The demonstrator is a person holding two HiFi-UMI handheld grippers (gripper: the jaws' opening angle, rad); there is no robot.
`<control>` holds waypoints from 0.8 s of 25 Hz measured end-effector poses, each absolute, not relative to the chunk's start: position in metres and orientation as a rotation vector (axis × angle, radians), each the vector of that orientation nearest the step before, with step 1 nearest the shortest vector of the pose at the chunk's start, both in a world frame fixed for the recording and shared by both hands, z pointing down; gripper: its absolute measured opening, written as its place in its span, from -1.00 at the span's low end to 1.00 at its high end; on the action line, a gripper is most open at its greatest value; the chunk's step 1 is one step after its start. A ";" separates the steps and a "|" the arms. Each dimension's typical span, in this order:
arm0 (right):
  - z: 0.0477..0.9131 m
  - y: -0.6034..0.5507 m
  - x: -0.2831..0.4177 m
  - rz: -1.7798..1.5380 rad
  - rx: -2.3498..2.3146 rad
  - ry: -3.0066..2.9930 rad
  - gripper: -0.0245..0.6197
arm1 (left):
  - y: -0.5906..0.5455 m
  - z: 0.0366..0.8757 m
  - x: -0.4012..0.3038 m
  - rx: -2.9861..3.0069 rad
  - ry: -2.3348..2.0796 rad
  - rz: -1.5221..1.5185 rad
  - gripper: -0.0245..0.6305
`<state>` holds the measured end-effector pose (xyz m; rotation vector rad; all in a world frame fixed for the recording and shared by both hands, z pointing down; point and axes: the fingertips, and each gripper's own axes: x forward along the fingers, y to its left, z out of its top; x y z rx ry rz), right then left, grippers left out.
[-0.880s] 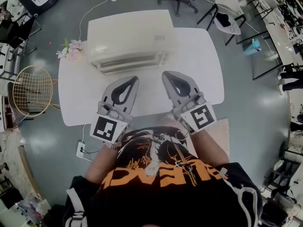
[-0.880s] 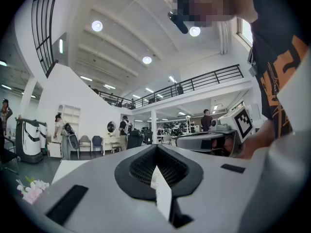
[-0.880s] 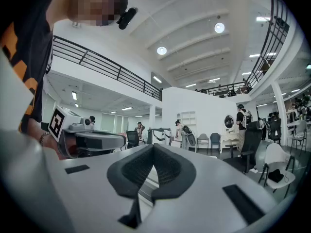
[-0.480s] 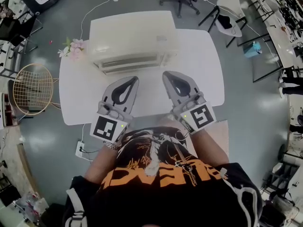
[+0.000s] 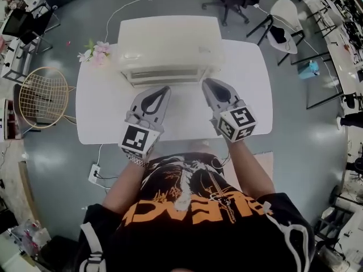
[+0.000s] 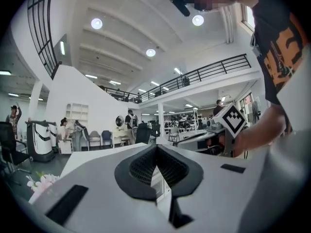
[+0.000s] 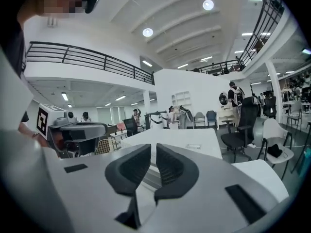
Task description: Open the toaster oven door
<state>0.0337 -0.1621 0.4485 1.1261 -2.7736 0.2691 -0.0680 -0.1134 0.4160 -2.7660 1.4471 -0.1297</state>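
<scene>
Sitting on white table, toaster oven, door shut, interior hidden

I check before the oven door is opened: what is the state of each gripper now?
Left gripper: closed, holding nothing.
Right gripper: slightly open, holding nothing.

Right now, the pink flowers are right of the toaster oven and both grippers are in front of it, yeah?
No. The head view shows the pink flowers left of the toaster oven; the left gripper and right gripper are in front of it.
</scene>
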 end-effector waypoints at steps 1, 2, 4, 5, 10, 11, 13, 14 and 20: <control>0.456 -0.166 0.033 0.279 1.122 -2.757 -0.77 | -0.119 0.424 -0.069 -2.775 1.457 -0.144 -0.86; 0.463 -0.171 0.031 0.290 1.116 -2.742 -0.76 | -0.125 0.431 -0.070 -2.786 1.466 -0.156 -0.86; 0.476 -0.180 0.029 0.315 1.106 -2.713 -0.74 | -0.135 0.439 -0.070 -2.802 1.477 -0.172 -0.86; 0.482 -0.185 0.028 0.328 1.103 -2.699 -0.73 | -0.138 0.442 -0.070 -2.807 1.480 -0.178 -0.86; 0.509 -0.205 0.033 0.398 1.117 -2.628 -0.69 | -0.143 0.448 -0.062 -2.826 1.481 -0.191 -0.86; 0.514 -0.209 0.033 0.425 1.121 -2.614 -0.68 | -0.144 0.449 -0.059 -2.824 1.473 -0.196 -0.86; 0.521 -0.217 0.033 0.484 1.121 -2.586 -0.68 | -0.147 0.451 -0.054 -2.826 1.454 -0.220 -0.86; 0.524 -0.220 0.032 0.510 1.120 -2.571 -0.68 | -0.149 0.453 -0.051 -2.832 1.446 -0.234 -0.86; 0.546 -0.233 0.029 0.667 1.123 -2.464 -0.64 | -0.147 0.461 -0.039 -2.863 1.394 -0.279 -0.86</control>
